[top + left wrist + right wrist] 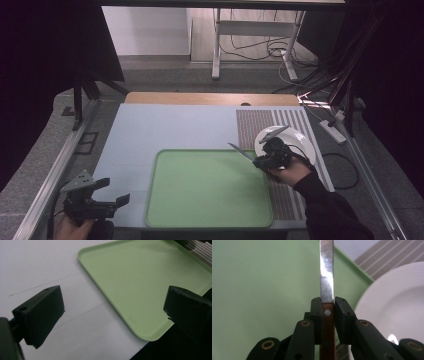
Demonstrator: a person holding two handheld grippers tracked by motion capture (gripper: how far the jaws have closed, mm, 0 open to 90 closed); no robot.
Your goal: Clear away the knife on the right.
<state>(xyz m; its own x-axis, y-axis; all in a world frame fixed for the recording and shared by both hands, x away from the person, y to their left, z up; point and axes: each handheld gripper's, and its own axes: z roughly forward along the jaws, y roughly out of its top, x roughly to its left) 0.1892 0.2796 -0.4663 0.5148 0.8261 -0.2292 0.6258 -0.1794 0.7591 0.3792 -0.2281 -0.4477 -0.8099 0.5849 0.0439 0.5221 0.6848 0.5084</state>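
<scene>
Wood-handled steel knife (327,290), serrated tip

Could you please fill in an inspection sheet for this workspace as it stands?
Surface: pale blue table, striped placemat at right.
Job's things: wooden-handled steel knife, blade over the green plastic tray; white round plate on the placemat.
Clutter: nothing seen.
Grippers: right gripper shut on the knife handle; left gripper open, empty, near the tray's corner.
Cables: black cable right of the table; more on the floor behind.
Surroundings: white desk frame, dark curtains.
</scene>
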